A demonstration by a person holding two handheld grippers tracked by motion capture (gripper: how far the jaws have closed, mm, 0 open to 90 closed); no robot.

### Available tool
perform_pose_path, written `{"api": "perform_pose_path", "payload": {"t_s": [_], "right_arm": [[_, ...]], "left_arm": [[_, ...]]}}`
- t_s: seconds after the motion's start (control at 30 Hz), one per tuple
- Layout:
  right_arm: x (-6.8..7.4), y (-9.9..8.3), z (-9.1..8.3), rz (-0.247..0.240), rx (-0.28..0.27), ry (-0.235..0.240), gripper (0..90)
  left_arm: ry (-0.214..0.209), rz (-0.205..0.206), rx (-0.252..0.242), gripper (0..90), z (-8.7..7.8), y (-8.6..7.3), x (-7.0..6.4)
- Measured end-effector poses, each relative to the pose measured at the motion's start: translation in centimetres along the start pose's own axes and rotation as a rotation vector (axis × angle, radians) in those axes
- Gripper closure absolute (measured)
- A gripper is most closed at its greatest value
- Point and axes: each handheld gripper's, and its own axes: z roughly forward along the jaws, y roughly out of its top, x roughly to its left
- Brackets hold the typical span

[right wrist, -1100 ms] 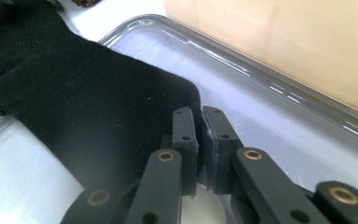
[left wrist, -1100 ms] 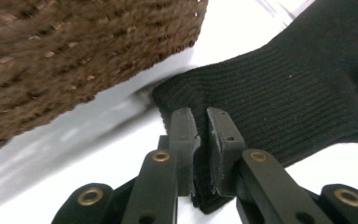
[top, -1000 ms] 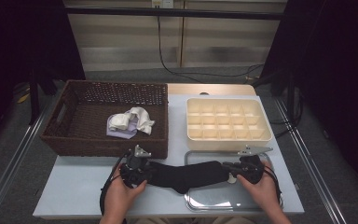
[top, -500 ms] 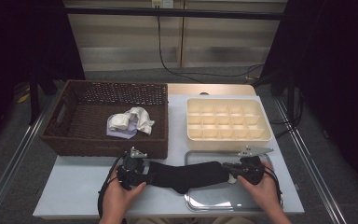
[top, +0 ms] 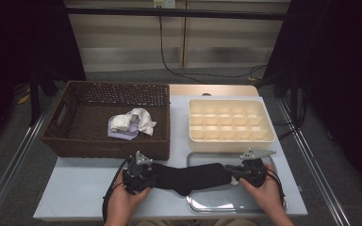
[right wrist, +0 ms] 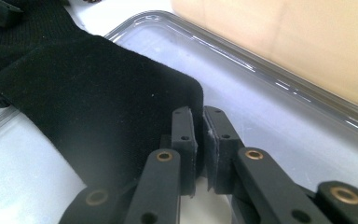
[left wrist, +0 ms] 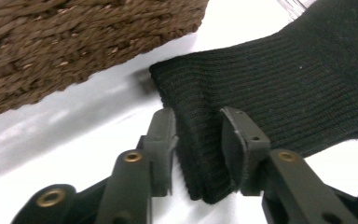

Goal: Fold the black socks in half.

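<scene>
1. Black sock (top: 193, 175) lies stretched across the table's near edge, cuff at 9 o'clock, toe at 3 o'clock over the metal tray (top: 226, 201), likely held taut for folding.
2. Left gripper (left wrist: 196, 140) grasps the ribbed cuff; right gripper (right wrist: 199, 133) pinches the toe edge.
3. High view adds the wicker basket (top: 70, 141) and compartment box (top: 259, 139) at 12 o'clock; gripper views reveal each grip.
</scene>
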Motion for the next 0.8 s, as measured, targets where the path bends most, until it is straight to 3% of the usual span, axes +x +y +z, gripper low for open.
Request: {"api": "perform_pose_path", "payload": {"t_s": [0.1, 0.23, 0.53, 0.8], "right_arm": [[0.0, 0.0, 0.0, -0.009, 0.001, -0.002, 83.7], [0.0, 0.0, 0.0, -0.013, -0.003, -0.001, 83.8], [0.0, 0.0, 0.0, 0.007, -0.007, 0.026, 82.6], [0.7, 0.2, 0.2, -0.005, -0.008, 0.046, 80.3]], "left_arm": [[-0.034, -0.008, 0.000, 73.0, 0.0, 0.0, 0.1], [-0.049, -0.017, 0.023, 77.8, 0.0, 0.3, 0.2], [-0.120, -0.051, 0.029, 79.0, -1.0, 1.0, 1.2], [-0.138, -0.088, 0.033, 79.1, -2.1, 1.1, 2.4]]}}
